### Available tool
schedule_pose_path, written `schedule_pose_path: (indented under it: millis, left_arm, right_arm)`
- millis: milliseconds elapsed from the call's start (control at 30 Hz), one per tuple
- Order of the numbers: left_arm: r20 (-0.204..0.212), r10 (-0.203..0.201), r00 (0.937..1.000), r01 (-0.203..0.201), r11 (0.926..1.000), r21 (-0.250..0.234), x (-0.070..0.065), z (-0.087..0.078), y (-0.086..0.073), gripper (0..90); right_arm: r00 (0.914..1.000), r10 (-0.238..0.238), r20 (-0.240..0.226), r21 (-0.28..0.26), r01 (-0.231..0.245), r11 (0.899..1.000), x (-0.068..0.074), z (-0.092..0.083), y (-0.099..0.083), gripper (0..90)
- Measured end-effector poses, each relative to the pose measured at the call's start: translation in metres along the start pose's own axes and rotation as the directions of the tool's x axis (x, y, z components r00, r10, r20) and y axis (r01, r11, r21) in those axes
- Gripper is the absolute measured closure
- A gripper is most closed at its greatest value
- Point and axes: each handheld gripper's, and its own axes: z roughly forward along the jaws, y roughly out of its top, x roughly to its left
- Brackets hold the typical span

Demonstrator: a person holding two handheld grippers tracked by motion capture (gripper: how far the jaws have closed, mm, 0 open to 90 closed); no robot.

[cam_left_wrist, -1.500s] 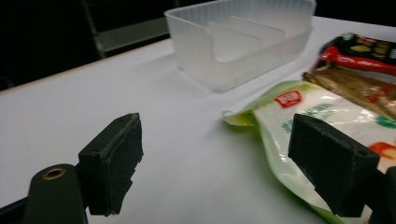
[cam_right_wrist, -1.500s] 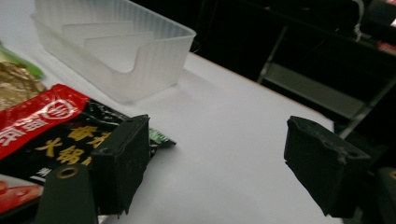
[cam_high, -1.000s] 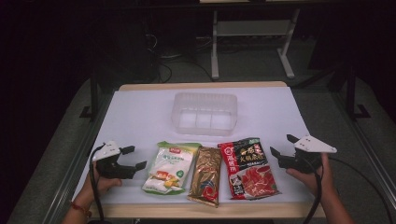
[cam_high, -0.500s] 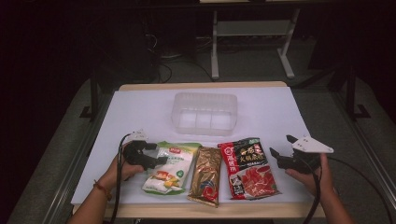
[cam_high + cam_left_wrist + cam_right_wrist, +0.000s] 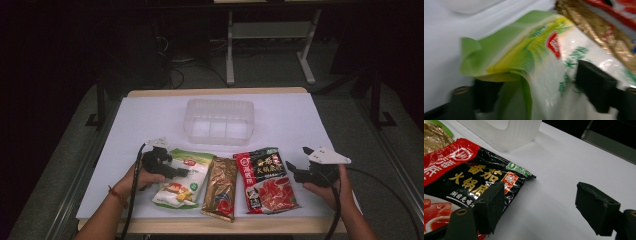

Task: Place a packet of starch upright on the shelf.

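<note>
— So, where is the left hand-held gripper (image 5: 184,172) now?
— Over the upper left part of the green-and-white packet (image 5: 182,177), which lies at the front left of the bench (image 5: 150,115), just beside the gold packet (image 5: 220,187).
— Is it gripping the packet?
— Its jaws have just been closing, and in the left gripper view the packet's (image 5: 531,57) folded top edge sits between them, one jaw on each side. Whether the pads press on it yet I cannot tell; that view is blurred.
— And the right hand-held gripper (image 5: 291,169)?
— Open, with nothing between its jaws, resting just beside the right edge of the red-and-black packet (image 5: 265,180).
— Anything farther back?
— A clear plastic container (image 5: 219,120) stands mid-bench, behind the three packets.
</note>
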Motion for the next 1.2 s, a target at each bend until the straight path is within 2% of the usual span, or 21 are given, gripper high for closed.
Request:
schedule_pose_path:
  millis: [67,133,233,367,467,500,567,667,900,967,1067,1200]
  left_arm:
    - [0.048,0.001,0.9989,-0.001,1.0000,0.002,-0.001,0.002,0.000,49.7]
    - [0.078,0.002,0.9969,-0.002,1.0000,0.001,-0.003,0.004,0.001,58.4]
    - [0.073,-0.001,0.9973,0.001,1.0000,-0.003,-0.006,0.004,0.001,68.2]
    - [0.055,0.021,0.9983,-0.019,0.9992,-0.036,-0.012,0.001,-0.001,79.5]
    - [0.010,0.052,0.9986,-0.051,0.9971,-0.056,-0.019,-0.002,-0.002,81.2]
    - [-0.001,0.057,0.9984,-0.057,0.9963,-0.064,-0.022,-0.004,-0.002,82.4]
    - [-0.016,0.066,0.9977,-0.067,0.9941,-0.085,-0.025,-0.010,-0.003,83.2]
    - [-0.030,0.080,0.9963,-0.083,0.9876,-0.133,-0.033,-0.022,-0.002,83.6]
    - [-0.044,0.128,0.9908,-0.135,0.9659,-0.221,-0.056,-0.050,0.004,85.1]
    - [-0.053,0.144,0.9882,-0.153,0.9562,-0.250,-0.065,-0.057,0.007,85.3]
    - [-0.070,0.159,0.9848,-0.172,0.9456,-0.276,-0.076,-0.066,0.012,85.9]
    - [-0.121,0.133,0.9836,-0.165,0.9364,-0.310,-0.078,-0.071,0.014,85.9]
  right_arm:
    - [1.0000,-0.008,-0.005,0.008,0.008,1.000,0.000,0.001,0.000,23.2]
    - [0.9999,-0.011,-0.009,0.013,0.011,1.000,0.001,0.002,0.000,23.2]
    - [0.9995,-0.030,-0.011,0.021,0.030,0.999,0.003,0.002,0.000,23.5]
    - [0.9992,-0.040,-0.005,0.023,0.040,0.999,0.003,0.002,0.000,23.5]
    - [0.9990,-0.044,0.007,0.022,0.044,0.999,0.002,0.002,0.000,23.5]
    - [0.9990,-0.038,0.025,0.015,0.037,0.999,0.001,0.001,0.000,23.4]
    - [0.9991,-0.027,0.034,0.008,0.026,1.000,-0.002,0.001,-0.001,23.4]
    - [0.9990,-0.014,0.043,0.004,0.013,1.000,-0.004,0.000,-0.001,23.5]
    - [0.9988,-0.003,0.049,-0.002,0.003,1.000,-0.005,0.002,0.000,23.4]
    - [0.9988,-0.004,0.050,0.002,0.004,1.000,-0.005,0.003,0.000,23.4]
    - [0.9987,-0.006,0.051,0.012,0.006,1.000,-0.006,0.005,-0.001,23.4]
    - [0.9982,-0.006,0.060,0.013,0.005,1.000,-0.007,0.005,-0.002,23.5]
